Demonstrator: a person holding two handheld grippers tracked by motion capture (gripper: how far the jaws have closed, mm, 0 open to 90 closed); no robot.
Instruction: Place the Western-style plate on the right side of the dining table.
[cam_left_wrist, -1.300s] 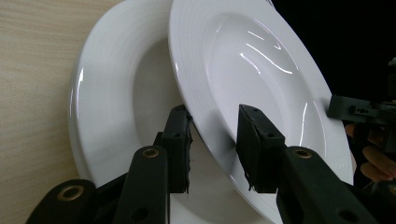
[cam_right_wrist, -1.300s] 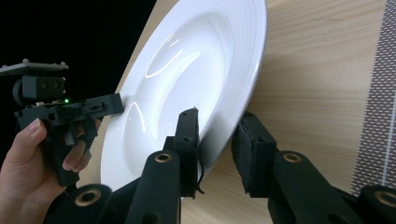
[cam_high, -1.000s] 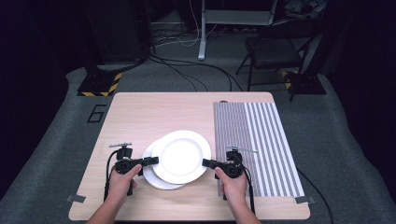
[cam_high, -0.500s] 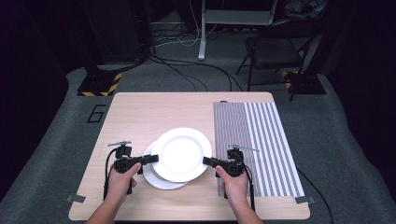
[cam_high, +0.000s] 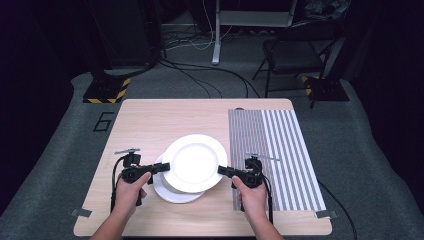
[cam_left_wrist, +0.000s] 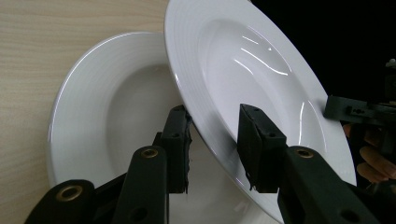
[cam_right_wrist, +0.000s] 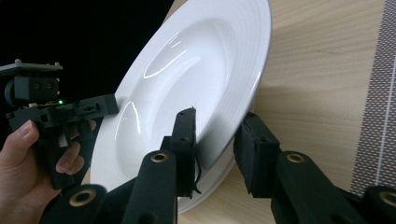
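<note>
Left gripper (cam_high: 159, 168), nearest on the left of the high view: jaws partly closed astride the left rim of the upper plate (cam_high: 195, 162), one pad over the rim and one under; in the left gripper view (cam_left_wrist: 212, 144) the pads look pressed to the rim, so judged clamped on it; hand (cam_high: 129, 192) around the body, cable trailing back.

Right gripper (cam_high: 224, 171), level with it across the plate: jaws likewise narrowed onto the opposite rim, seen in the right gripper view (cam_right_wrist: 217, 140) with rim edge between the pads; judged gripping; hand (cam_high: 252, 195) behind.

Upper plate (cam_left_wrist: 252, 79): white, glossy, deep-welled with ridged brim; held by both rims above the table (cam_high: 150, 120), overlapping the lower plate (cam_high: 167, 192) and offset toward the far right of it; whether any edge rests on the lower plate, not clear.

Handling, as judged: rigid and fairly heavy ceramic, brittle if dropped or knocked; glaze slippery, so best taken on the flat brim at opposite points and kept level.

Lower plate (cam_left_wrist: 102, 121): same pattern, flat on the table, near edge.

Beyond, on the right side: striped mat (cam_high: 272, 150), bare; farther off, chair (cam_high: 292, 55) and floor cables.
</note>
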